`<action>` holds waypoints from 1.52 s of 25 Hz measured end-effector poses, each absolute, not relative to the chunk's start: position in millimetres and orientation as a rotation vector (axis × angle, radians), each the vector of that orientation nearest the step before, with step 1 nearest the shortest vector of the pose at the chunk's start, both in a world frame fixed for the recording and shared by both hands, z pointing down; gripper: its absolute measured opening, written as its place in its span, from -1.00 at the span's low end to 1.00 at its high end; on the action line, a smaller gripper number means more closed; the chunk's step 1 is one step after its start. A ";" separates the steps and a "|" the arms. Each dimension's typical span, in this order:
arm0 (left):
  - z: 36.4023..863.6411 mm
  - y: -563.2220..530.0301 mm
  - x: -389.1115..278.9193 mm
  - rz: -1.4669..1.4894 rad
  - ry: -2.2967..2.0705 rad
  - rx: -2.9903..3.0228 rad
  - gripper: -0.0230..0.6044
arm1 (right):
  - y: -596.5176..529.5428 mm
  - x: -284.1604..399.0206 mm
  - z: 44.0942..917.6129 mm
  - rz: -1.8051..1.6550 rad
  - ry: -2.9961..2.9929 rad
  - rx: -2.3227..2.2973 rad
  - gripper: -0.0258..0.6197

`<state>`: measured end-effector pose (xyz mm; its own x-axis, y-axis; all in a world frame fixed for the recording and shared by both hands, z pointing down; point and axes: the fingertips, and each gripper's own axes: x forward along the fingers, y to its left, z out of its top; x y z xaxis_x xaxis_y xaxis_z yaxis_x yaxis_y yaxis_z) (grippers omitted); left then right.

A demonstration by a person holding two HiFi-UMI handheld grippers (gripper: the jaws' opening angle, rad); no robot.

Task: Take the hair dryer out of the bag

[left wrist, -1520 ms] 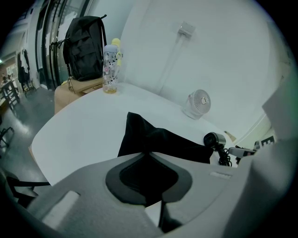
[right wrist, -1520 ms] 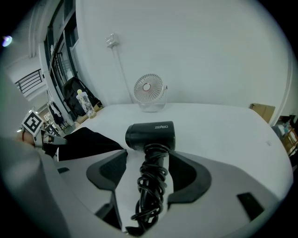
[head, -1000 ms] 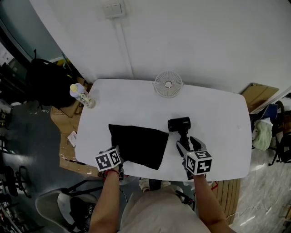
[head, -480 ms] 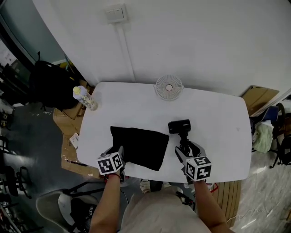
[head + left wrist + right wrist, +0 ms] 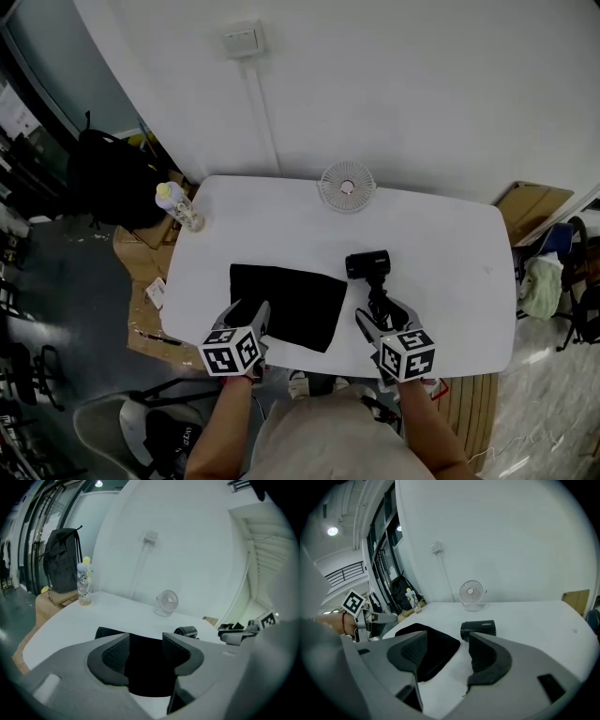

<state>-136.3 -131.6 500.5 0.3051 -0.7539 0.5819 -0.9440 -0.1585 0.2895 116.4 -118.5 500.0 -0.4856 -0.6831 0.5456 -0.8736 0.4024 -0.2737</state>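
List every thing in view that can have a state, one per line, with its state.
hair dryer: out of the bag, lying on the table
bag: flat on the table
fan: upright; running or not, cannot tell
bottle: upright
left gripper: open, jaws have just been opening, nothing between them
right gripper: open, empty

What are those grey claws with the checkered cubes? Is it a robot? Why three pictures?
No robot: a person holds a gripper in each hand. One picture looks down from a head camera; the others come from cameras on each gripper. On the white table lie a black bag, a hair dryer beside it, a fan and a bottle. The left gripper has just been opening its jaws above the bag, nothing between them. The right gripper is open too, near the hair dryer. Nothing is held.
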 end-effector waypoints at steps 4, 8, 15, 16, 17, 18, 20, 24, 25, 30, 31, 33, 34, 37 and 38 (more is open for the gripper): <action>480.0 -124.6 -111.0 0.365 -1.459 2.035 -0.28 | -113.7 111.5 486.8 0.750 -2.360 1.324 -0.06; 463.3 -117.1 -91.6 0.335 -1.425 2.084 -0.28 | -106.7 109.5 473.7 0.707 -2.389 1.303 -0.24; 444.1 -99.2 -67.3 0.302 -1.375 2.142 -0.32 | -92.4 112.7 459.8 0.674 -2.409 1.316 -0.68; 443.1 -96.5 -64.1 0.302 -1.367 2.146 -0.37 | -90.5 113.2 458.2 0.672 -2.411 1.318 -0.74; 442.4 -93.5 -60.9 0.302 -1.360 2.149 -0.43 | -88.4 113.5 456.6 0.670 -2.415 1.317 -0.77; 442.0 -90.3 -57.7 0.301 -1.354 2.152 -0.48 | -85.9 113.7 455.2 0.666 -2.419 1.314 -0.79; 441.0 -84.4 -51.5 0.301 -1.345 2.159 -0.58 | -81.4 114.1 453.0 0.660 -2.427 1.304 -0.81; 439.2 -75.0 -41.1 0.312 -1.325 2.174 -0.71 | -73.6 113.3 447.9 0.657 -2.443 1.289 -0.83; 438.4 -72.2 -38.6 0.316 -1.319 2.177 -0.73 | -70.8 112.6 446.6 0.658 -2.446 1.283 -0.83; 435.8 -58.9 -24.4 0.338 -1.283 2.206 -0.84 | -56.2 106.2 444.8 0.659 -2.463 1.236 -0.84; 435.6 -56.3 -21.4 0.340 -1.276 2.211 -0.86 | -52.7 104.5 444.7 0.660 -2.467 1.226 -0.84; 434.9 -51.0 -15.0 0.341 -1.261 2.221 -0.88 | -45.2 101.5 444.1 0.663 -2.476 1.206 -0.85; 434.6 -48.4 -11.8 0.341 -1.254 2.226 -0.89 | -41.5 100.2 443.7 0.665 -2.481 1.195 -0.85; 433.4 -42.7 -3.7 0.340 -1.240 2.238 -0.89 | -33.1 97.6 442.8 0.669 -2.491 1.167 -0.85; 432.7 -41.4 -1.7 0.340 -1.238 2.241 -0.89 | -31.4 97.7 442.4 0.672 -2.492 1.165 -0.86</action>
